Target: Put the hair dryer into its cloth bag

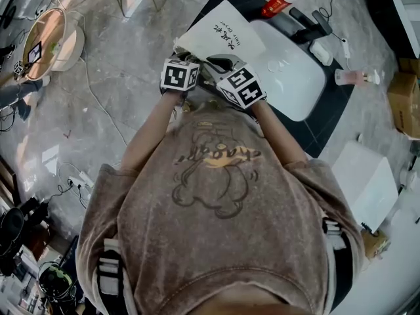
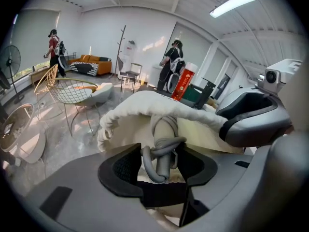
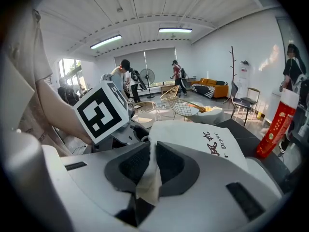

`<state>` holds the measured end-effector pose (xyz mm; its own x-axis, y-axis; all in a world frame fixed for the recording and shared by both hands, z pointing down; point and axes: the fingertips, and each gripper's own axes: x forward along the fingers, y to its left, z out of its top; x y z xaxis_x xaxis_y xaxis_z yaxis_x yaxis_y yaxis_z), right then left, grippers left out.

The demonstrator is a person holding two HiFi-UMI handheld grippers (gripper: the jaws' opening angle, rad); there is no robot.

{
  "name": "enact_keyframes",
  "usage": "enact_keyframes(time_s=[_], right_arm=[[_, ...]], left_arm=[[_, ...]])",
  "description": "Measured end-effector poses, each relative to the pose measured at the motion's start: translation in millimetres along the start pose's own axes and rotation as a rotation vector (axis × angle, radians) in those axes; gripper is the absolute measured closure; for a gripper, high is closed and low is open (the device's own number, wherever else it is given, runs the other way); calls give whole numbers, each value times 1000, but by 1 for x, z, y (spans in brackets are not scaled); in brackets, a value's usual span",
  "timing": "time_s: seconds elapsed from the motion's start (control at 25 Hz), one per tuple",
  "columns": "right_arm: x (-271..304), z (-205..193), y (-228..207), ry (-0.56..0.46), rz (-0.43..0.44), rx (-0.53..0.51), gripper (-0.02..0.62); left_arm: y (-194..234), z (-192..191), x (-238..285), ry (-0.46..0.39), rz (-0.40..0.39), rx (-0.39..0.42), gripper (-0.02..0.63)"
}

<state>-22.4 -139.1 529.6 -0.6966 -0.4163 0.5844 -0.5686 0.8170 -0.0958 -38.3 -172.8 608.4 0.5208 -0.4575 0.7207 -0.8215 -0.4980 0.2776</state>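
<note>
Cloth bag [image 1: 220, 35], upper centre: cream, black lettering.
Hair dryer [image 2: 166, 127]: grey, with a grey wound cord.
Left hand-held gripper [image 2: 161, 150], right hand-held gripper [image 3: 154, 150]: grey bodies, black pads, black-and-white square markers.
Bottle [image 1: 279, 2], top: red, white cap.
Shirt [image 1: 216, 202]: brown, bear outline.
Floor [image 1: 118, 64]: grey, marbled.

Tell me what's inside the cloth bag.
Of the hair dryer only the grey handle, cord wrapped round it, shows, running from the left gripper into the cloth bag. Its head is covered by cloth.

Head of hair dryer [image 2: 162, 144] out of sight inside cloth bag [image 2: 145, 104].
</note>
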Motion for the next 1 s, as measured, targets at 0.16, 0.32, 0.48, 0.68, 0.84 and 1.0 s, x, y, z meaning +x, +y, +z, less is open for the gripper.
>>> enact_keyframes(time_s=[0.16, 0.32, 0.48, 0.68, 0.84, 1.0], right_arm=[[-3, 5, -3, -10, -16, 16, 548], [-7, 9, -9, -28, -24, 41, 548], [-9, 11, -12, -33, -27, 51, 548], [-8, 11, -13, -36, -22, 63, 548], [-9, 11, -14, -37, -21, 66, 549], [-9, 11, -14, -37, -21, 66, 549]], left_arm=[[-1, 6, 9, -35, -8, 10, 373], [0, 10, 17, -55, -7, 26, 373], [1, 8, 25, -48, -4, 31, 373], [2, 12, 33, -44, -4, 39, 373], [3, 8, 40, -43, -4, 33, 373], [4, 4, 42, -33, -7, 24, 373]])
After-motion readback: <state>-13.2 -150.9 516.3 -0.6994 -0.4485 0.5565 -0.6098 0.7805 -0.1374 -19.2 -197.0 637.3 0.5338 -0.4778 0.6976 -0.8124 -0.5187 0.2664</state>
